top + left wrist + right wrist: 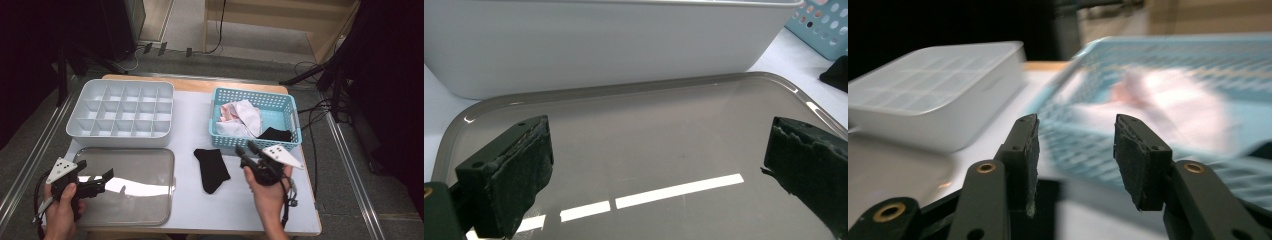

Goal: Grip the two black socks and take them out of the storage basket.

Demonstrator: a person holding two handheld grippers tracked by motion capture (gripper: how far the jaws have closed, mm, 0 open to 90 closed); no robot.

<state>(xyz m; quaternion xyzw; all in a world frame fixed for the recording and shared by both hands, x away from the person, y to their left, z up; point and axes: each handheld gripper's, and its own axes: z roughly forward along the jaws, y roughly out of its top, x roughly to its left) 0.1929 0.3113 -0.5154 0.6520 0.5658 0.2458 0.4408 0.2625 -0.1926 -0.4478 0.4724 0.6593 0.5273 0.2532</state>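
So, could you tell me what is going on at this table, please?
A person is sorting socks with two hand-held grippers. The right gripper, jaws apart and empty, hangs by the blue basket of pale socks. A black sock lies flat on the table. The left gripper waits open above the clear lid, before the empty divided box.

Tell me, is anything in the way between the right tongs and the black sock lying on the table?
Nothing visible blocks it. The open right tongs hover near the blue plastic basket's front wall, and the flat black sock lies just beside them on bare white table, with no object between.
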